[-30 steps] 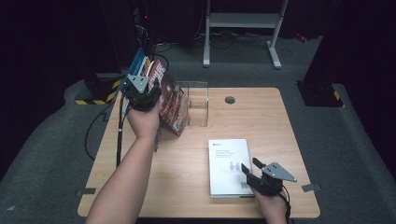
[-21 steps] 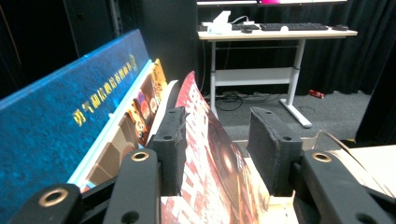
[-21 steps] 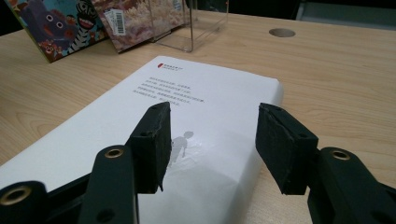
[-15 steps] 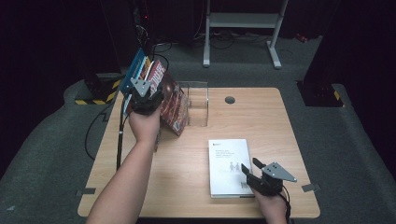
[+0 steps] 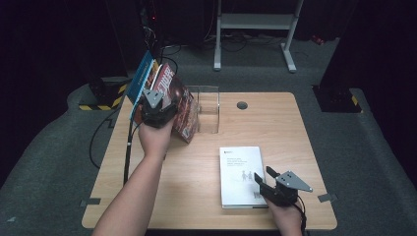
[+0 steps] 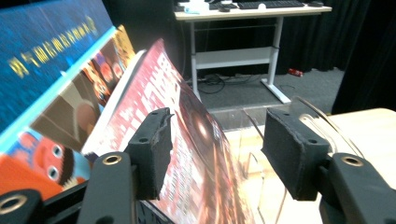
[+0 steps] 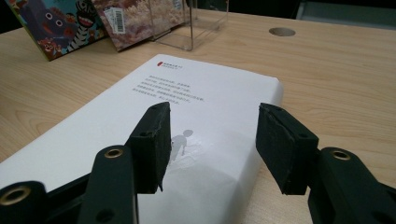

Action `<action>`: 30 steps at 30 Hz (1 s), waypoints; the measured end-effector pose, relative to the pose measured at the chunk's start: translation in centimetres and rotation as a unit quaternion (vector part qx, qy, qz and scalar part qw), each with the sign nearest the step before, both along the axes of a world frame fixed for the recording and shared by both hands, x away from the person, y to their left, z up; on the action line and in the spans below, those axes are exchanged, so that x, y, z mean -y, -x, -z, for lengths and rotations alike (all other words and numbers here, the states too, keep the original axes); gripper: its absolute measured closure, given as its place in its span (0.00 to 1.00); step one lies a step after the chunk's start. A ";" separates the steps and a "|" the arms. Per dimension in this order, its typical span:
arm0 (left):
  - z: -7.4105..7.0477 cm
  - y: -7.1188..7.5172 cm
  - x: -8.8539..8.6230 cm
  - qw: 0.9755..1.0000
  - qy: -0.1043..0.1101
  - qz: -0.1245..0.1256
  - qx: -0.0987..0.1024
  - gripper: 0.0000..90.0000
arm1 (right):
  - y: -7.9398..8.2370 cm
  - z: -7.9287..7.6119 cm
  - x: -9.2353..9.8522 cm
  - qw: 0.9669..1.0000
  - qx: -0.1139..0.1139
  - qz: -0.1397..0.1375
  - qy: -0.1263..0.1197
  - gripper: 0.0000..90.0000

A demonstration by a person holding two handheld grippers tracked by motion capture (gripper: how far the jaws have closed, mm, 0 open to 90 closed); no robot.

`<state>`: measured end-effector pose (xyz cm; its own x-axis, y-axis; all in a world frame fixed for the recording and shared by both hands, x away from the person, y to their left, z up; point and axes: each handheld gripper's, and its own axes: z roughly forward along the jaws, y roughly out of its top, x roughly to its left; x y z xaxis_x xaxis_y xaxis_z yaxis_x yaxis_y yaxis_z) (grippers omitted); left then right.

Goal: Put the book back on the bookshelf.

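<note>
Several books lean against a clear acrylic stand [image 5: 209, 105] at the table's far left: a blue book [image 5: 140, 81] outermost and a red book [image 5: 183, 110] nearest the stand. My left gripper [image 5: 158, 96] is held up at their top edges. Its jaws have just been opening. In the left gripper view the red book [image 6: 154, 88] runs between the pads of the left gripper [image 6: 217, 140], close to the left pad and clear of the right one. A white book [image 5: 241, 174] lies flat at the near right. My right gripper [image 5: 264, 174] hovers open over its near edge.
A round cable hole [image 5: 241, 104] sits at the table's far edge. In the right gripper view the white book [image 7: 187, 88] stretches ahead of the right gripper [image 7: 212, 135], with the stand [image 7: 196, 28] and a cartoon-covered book [image 7: 60, 23] beyond. A metal desk frame [image 5: 255, 34] stands behind the table.
The left gripper has drawn back slightly toward the person at the tops of the leaning books. The right gripper and the white book have stayed where they were.
</note>
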<state>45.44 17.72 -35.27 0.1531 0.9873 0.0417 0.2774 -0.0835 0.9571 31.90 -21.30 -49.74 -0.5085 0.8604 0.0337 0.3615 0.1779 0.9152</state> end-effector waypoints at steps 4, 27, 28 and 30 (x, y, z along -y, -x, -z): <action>0.5 0.5 0.3 1.000 -0.005 0.013 -0.005 0.43 | 0.0 0.0 0.0 1.000 0.000 0.000 0.001 0.50; 5.8 4.3 3.0 0.992 0.008 0.120 -0.048 0.35 | -0.1 0.2 0.3 1.000 -0.007 0.003 0.009 0.49; 5.9 4.5 3.1 0.991 0.010 0.122 -0.050 0.35 | -0.1 0.2 0.3 1.000 -0.007 0.003 0.009 0.49; 6.4 4.9 3.3 0.990 0.015 0.129 -0.055 0.33 | -0.1 0.2 0.3 1.000 -0.007 0.003 0.010 0.49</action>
<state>40.57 14.38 -41.63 0.4020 0.9155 -0.0172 0.3540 -0.1380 0.9250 32.01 -21.62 -49.97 -0.5031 0.8639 0.0236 0.3746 0.1933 0.9068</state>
